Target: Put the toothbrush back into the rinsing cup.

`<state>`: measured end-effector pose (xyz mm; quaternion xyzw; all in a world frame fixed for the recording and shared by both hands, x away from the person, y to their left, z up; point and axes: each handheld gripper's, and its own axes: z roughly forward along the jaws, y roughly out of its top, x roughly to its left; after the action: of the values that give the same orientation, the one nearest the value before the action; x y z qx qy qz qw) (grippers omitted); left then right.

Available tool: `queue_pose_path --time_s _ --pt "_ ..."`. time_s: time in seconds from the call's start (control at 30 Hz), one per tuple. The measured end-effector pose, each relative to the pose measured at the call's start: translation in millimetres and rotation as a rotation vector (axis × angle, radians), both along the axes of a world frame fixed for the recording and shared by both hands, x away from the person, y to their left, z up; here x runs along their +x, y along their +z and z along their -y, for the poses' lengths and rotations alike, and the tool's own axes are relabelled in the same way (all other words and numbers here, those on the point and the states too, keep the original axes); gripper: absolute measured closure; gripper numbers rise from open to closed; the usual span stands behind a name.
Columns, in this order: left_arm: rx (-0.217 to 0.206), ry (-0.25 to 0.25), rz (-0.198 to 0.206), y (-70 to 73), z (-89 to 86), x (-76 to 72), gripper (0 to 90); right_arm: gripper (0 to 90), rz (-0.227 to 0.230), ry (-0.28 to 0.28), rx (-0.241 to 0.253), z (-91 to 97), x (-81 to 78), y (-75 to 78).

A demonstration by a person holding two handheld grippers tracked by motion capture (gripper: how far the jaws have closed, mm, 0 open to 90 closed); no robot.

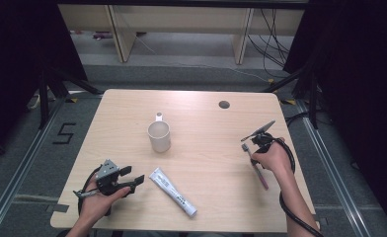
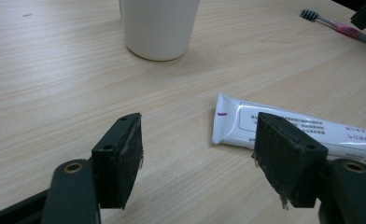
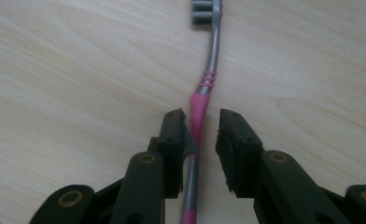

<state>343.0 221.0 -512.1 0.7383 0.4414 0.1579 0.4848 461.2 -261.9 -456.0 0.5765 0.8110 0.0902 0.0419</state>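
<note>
Right gripper (image 3: 197,135) straddled the pink toothbrush (image 3: 204,88) lying on the table (image 1: 206,113), its left pad touching the handle, the right one apart. Left gripper (image 2: 197,158) gaped empty near the toothpaste tube (image 2: 312,128) and mug (image 2: 160,28).

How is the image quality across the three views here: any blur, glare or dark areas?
High view: even light on the table, dark surroundings, soft overall. Left gripper view: the toothpaste tube is sharp with mild sheen; the cup is cropped at the top. Right gripper view: the toothbrush handle is fairly sharp, its bristles slightly soft.
</note>
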Motion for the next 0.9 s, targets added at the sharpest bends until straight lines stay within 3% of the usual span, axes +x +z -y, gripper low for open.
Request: queue_pose_path --time_s 0.1,0.13,0.27,0.47,0.6,0.9 --pt "0.0 0.0 -0.001 -0.1 -0.1 0.1 32.1 73.2 -0.034 0.002 0.031 -0.8 1.9 -1.8" --pt "0.001 -0.001 0.0 -0.1 0.2 0.2 32.1 74.3 -0.029 -0.002 -0.022 -3.7 3.1 -3.8" --pt "0.001 -0.003 -0.002 0.0 0.6 -0.2 32.1 76.1 -0.037 -0.005 -0.024 -6.0 5.0 -6.2" --pt "0.0 0.0 -0.008 -0.4 1.1 -0.2 32.0 77.8 -0.103 -0.01 -0.057 -11.8 10.5 -7.0" --pt "-0.002 -0.008 -0.007 -1.0 0.1 0.4 32.0 78.2 -0.118 0.011 -0.087 -12.1 14.5 -9.1" --pt "0.004 -0.002 -0.011 -1.1 0.1 0.0 32.0 81.1 -0.144 -0.001 -0.106 -15.1 18.6 -14.6"
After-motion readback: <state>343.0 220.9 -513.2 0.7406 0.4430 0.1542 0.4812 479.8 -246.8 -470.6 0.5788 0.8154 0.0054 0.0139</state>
